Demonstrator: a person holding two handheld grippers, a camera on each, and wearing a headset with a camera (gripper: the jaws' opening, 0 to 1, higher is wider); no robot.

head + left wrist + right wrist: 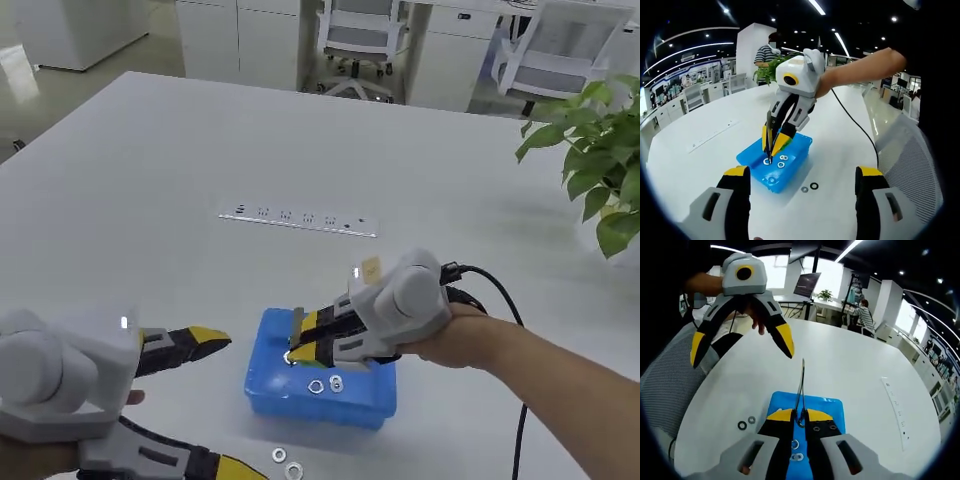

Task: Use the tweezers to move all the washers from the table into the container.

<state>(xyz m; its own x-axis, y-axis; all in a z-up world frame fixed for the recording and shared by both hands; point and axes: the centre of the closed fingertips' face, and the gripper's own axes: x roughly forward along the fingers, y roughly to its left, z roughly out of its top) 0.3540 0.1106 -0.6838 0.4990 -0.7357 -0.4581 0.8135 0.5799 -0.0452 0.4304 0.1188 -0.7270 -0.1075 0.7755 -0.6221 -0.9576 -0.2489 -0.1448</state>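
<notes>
My right gripper [300, 345] is clamped on the tweezers [801, 385], their tips low in the blue container [262, 378] at lower centre, where a few washers [326, 384] already lie. My left gripper [228, 405] gapes wide, empty. Two loose washers [287, 462], small shiny flat rings, lie on the table [150, 180] just below the container, not yet moved

around the blue container [340, 410], the right gripper [303, 342] with its tweezers [296, 322] is crowding the 12 to 3 o'clock side. the left gripper [235, 405] is flanking 9 o'clock, and two washers [286, 463] are lying at 6. past the power strip [298, 220] at 12, the table [150, 160] is lying open.
</notes>
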